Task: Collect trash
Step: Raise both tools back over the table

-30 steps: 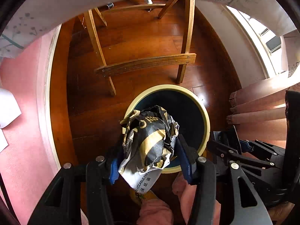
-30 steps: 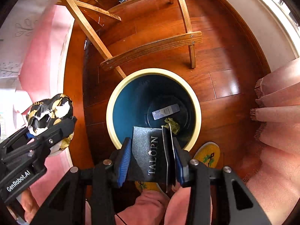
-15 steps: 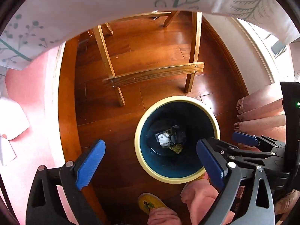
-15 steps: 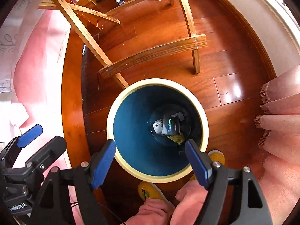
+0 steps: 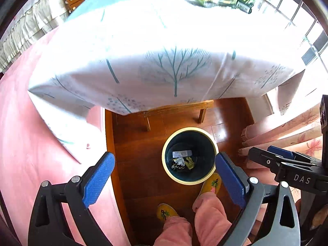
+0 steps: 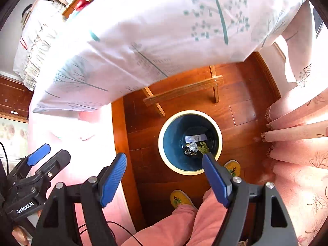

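left tongs (image 5: 164,179) wide apart, empty; right tongs (image 6: 164,178) likewise; bin (image 6: 164,137) below.

A round trash bin (image 5: 213,143) with a cream rim and dark blue inside stands upright on the wooden floor (image 5: 139,143). At its bottom lie a crumpled black-and-gold wrapper (image 5: 178,163), a white rectangular packet (image 5: 182,153) and a yellow-green scrap (image 5: 190,162), close together.
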Action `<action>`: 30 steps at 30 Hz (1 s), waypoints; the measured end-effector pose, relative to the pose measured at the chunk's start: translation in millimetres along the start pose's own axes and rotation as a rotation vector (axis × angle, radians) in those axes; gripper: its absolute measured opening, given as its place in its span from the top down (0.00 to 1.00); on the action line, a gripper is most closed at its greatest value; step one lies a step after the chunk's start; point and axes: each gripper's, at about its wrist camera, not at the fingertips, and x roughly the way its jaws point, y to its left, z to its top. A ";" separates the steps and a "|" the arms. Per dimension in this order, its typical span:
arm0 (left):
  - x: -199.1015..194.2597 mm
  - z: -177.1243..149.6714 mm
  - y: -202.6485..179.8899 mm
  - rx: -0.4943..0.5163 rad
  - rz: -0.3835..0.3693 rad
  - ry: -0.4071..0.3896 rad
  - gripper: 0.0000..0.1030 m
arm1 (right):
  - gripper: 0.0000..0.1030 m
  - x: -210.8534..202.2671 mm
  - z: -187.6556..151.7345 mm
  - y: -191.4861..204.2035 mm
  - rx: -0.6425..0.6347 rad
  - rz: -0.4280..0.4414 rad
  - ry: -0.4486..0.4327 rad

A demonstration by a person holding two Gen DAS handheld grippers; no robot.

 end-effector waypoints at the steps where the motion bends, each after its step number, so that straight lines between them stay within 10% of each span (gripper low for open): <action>1: -17.4 4.7 0.7 0.011 -0.001 -0.025 0.05 | 0.25 -17.1 1.3 5.8 0.006 0.008 -0.014; 15: -171.3 70.0 -18.7 0.146 -0.017 -0.251 0.05 | 0.25 -197.6 21.3 61.1 -0.052 0.017 -0.351; 30: -121.6 186.8 -81.2 0.203 0.045 -0.255 0.05 | 0.25 -197.3 134.8 25.6 -0.083 -0.001 -0.349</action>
